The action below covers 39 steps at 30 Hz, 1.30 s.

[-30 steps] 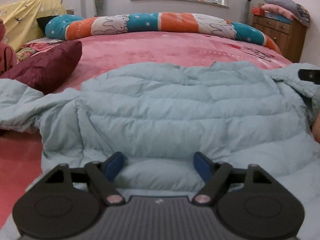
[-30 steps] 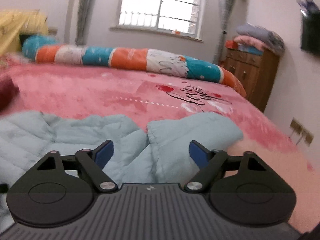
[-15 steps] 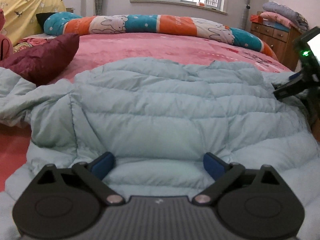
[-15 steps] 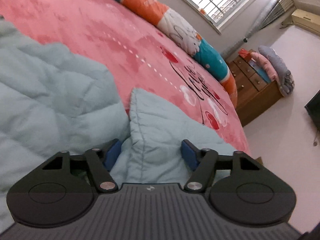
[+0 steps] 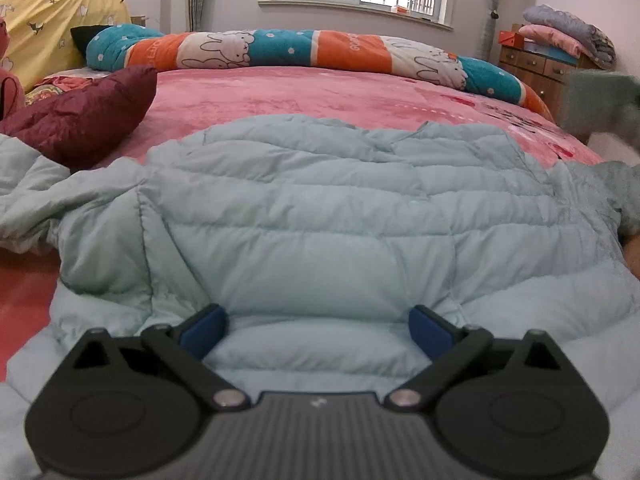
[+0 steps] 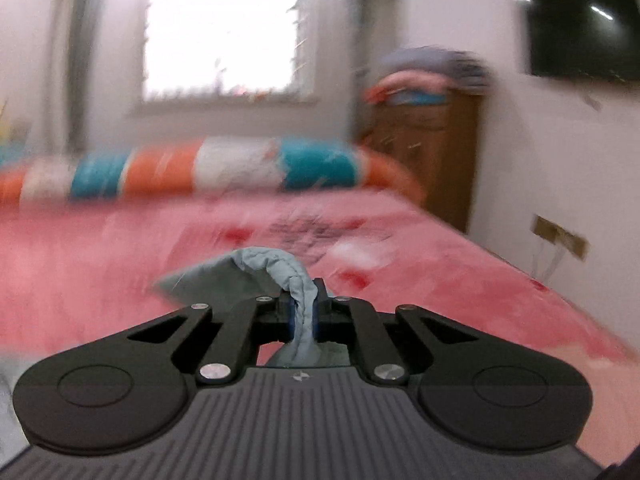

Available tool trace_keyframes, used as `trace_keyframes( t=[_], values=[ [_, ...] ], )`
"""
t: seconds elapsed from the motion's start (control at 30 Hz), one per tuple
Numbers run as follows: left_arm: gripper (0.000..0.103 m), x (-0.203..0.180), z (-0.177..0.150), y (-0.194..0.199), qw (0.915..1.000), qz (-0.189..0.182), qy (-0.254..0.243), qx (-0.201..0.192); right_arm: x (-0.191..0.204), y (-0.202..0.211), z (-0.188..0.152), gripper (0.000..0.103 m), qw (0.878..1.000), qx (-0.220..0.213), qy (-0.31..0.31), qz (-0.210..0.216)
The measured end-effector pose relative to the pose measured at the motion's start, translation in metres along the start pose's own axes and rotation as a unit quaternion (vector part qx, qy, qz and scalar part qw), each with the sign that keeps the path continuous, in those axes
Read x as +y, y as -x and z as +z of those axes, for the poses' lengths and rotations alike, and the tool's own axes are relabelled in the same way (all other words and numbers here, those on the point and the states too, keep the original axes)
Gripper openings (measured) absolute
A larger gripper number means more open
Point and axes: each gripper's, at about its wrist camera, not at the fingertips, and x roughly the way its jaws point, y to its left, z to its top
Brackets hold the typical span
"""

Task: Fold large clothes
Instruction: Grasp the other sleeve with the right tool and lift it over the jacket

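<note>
Jacket [image 5: 304, 216], pale blue, puffy and likely light and slippery, lies spread on the pink bed [image 5: 320, 92], best taken by its stitched edges: the right tool [image 6: 304, 316] pinches a sleeve cuff [image 6: 296, 280], the left tool [image 5: 316, 324] gapes empty above the hem.

maroon cushion [image 5: 86, 114] | striped bolster [image 5: 312, 52] | poss. TV [image 6: 584, 32]

Open pink bed [image 5: 360, 96] is left beyond the jacket [image 5: 320, 220]. Passage is blocked at the far edge by a bolster [image 5: 304, 50], leftward by a maroon cushion [image 5: 84, 116], rightward by a dresser [image 5: 536, 70].
</note>
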Motion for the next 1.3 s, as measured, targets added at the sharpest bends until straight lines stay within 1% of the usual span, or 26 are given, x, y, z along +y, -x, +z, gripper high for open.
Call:
trace_keyframes(
  t=[0.07,0.17,0.23,0.3,0.33,0.37,0.4,0.43,0.47,0.5,0.53,0.57,0.6,0.63,0.67,0.73,0.77,0.8,0.83,0.87,0.9,0.97,1.0,1.1,1.23,1.3],
  values=[
    [0.099,0.000,0.000,0.000,1.0000,0.000,0.000,0.000,-0.037,0.022,-0.002,0.007,0.997,-0.018,-0.078,-0.023],
    [0.099,-0.001,0.000,0.000,1.0000,0.002,-0.002,0.000,-0.083,0.043,-0.028,0.007,0.984,-0.015,-0.164,-0.070],
    [0.099,-0.001,0.000,0.000,1.0000,0.002,-0.002,0.000,-0.109,0.050,-0.050,0.007,0.971,-0.003,-0.222,-0.089],
    [0.099,-0.001,0.000,0.000,1.0000,0.002,-0.003,0.000,-0.133,0.053,-0.074,0.008,0.953,0.011,-0.292,-0.085],
    [0.099,-0.002,0.000,0.000,1.0000,0.003,-0.003,0.001,-0.141,0.054,-0.084,0.008,0.944,0.014,-0.318,-0.086],
    [0.099,-0.002,0.000,-0.001,1.0000,0.003,-0.003,0.001,-0.146,0.059,-0.090,0.008,0.940,0.013,-0.330,-0.087],
    [0.099,-0.002,0.000,-0.001,1.0000,0.004,-0.004,0.001,-0.149,0.058,-0.096,0.010,0.939,0.017,-0.333,-0.087],
    [0.099,-0.002,0.000,-0.001,1.0000,0.004,-0.004,0.001,-0.151,0.055,-0.099,0.015,0.939,0.021,-0.333,-0.083],
    [0.099,-0.002,0.000,-0.001,1.0000,0.004,-0.005,0.001,-0.153,0.052,-0.100,0.017,0.939,0.022,-0.335,-0.075],
    [0.099,-0.001,0.000,-0.001,1.0000,0.004,-0.005,0.001,-0.155,0.051,-0.101,0.022,0.938,0.024,-0.340,-0.066],
    [0.099,-0.001,0.000,-0.001,1.0000,0.004,-0.005,0.001,-0.156,0.051,-0.101,0.032,0.938,0.028,-0.341,-0.062],
    [0.099,-0.001,0.000,-0.001,1.0000,0.004,-0.005,0.001,-0.156,0.056,-0.100,0.038,0.939,0.031,-0.337,-0.064],
    [0.099,-0.001,0.000,-0.001,1.0000,0.004,-0.005,0.001,-0.154,0.060,-0.099,0.048,0.941,0.032,-0.331,-0.065],
    [0.099,-0.002,0.000,-0.001,1.0000,0.005,-0.006,0.001,-0.146,0.060,-0.093,0.053,0.944,0.033,-0.322,-0.063],
    [0.099,-0.002,0.000,-0.001,1.0000,0.005,-0.006,0.001,-0.142,0.049,-0.089,0.055,0.947,0.035,-0.313,-0.060],
    [0.100,-0.003,0.000,-0.001,1.0000,0.006,-0.007,0.001,-0.139,0.043,-0.090,0.064,0.955,0.038,-0.290,-0.058],
    [0.100,-0.003,0.000,-0.001,1.0000,0.006,-0.007,0.002,-0.134,0.051,-0.085,0.067,0.960,0.038,-0.271,-0.060],
    [0.100,-0.003,0.000,-0.001,1.0000,0.006,-0.007,0.002,-0.131,0.053,-0.083,0.075,0.965,0.039,-0.249,-0.068],
    [0.100,-0.003,0.000,-0.001,1.0000,0.006,-0.007,0.002,-0.130,0.051,-0.080,0.085,0.970,0.038,-0.229,-0.077],
    [0.100,-0.003,0.000,-0.001,1.0000,0.006,-0.007,0.002,-0.128,0.048,-0.075,0.091,0.974,0.036,-0.206,-0.088],
    [0.100,-0.003,0.000,-0.001,1.0000,0.006,-0.007,0.002,-0.124,0.048,-0.070,0.103,0.978,0.031,-0.177,-0.107],
    [0.100,-0.003,0.000,-0.002,0.9999,0.007,-0.008,0.002,-0.114,0.049,-0.064,0.101,0.983,0.021,-0.110,-0.148],
    [0.100,-0.003,0.000,-0.001,0.9999,0.006,-0.008,0.002,-0.110,0.047,-0.061,0.101,0.985,0.020,-0.074,-0.157],
    [0.100,-0.003,0.000,-0.002,1.0000,0.006,-0.008,0.002,-0.101,0.039,-0.058,0.103,0.989,0.020,-0.003,-0.146],
    [0.100,-0.002,0.000,-0.002,0.9999,0.007,-0.008,0.002,-0.083,0.030,-0.056,0.103,0.986,0.019,0.080,-0.145],
    [0.100,-0.003,0.000,-0.002,0.9999,0.007,-0.008,0.002,-0.071,0.026,-0.054,0.103,0.982,0.010,0.126,-0.143]
  ],
)
